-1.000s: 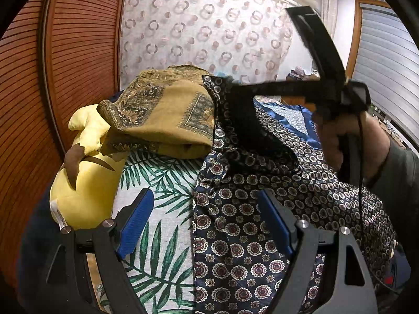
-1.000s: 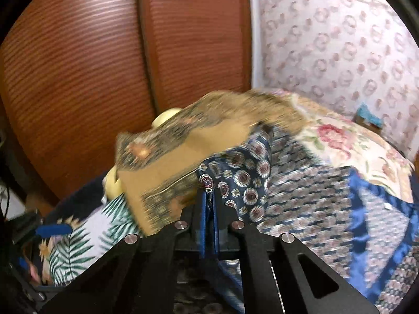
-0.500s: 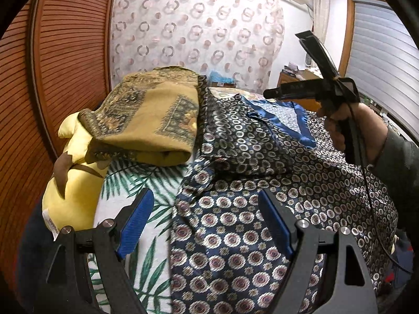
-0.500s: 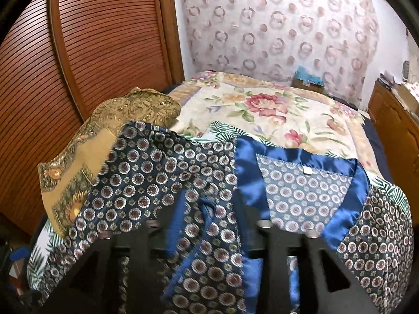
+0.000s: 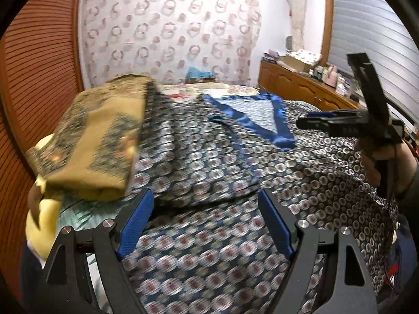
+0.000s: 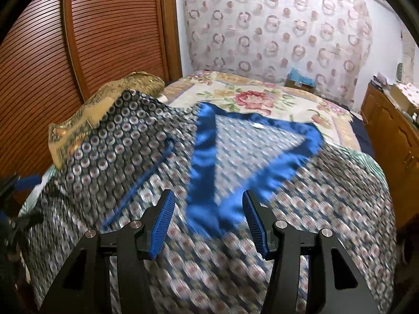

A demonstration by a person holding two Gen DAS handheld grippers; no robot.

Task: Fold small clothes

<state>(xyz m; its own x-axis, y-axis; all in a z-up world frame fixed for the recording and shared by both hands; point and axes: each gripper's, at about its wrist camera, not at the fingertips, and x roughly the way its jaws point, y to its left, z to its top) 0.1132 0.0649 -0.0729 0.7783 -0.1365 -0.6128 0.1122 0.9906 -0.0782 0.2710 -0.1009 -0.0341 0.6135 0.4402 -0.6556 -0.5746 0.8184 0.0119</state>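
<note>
Floral bed point(image 6: 262, 99): satiny circle-print shirt point(image 6: 157, 172) flat, blue V collar point(image 6: 204, 157) toward wall; both fingers released, right widening.

Home bedroom. Landmark: bed point(image 6: 264, 99) with a floral quilt, clothes spread over its near half. Left of the bed: slatted wooden wardrobe doors point(image 6: 104, 26). Behind the bed: ring-patterned curtain point(image 6: 275, 26). Right of the bed: wooden dresser point(image 5: 301, 86) cluttered with small items, beneath a window blind point(image 5: 371, 26).
</note>
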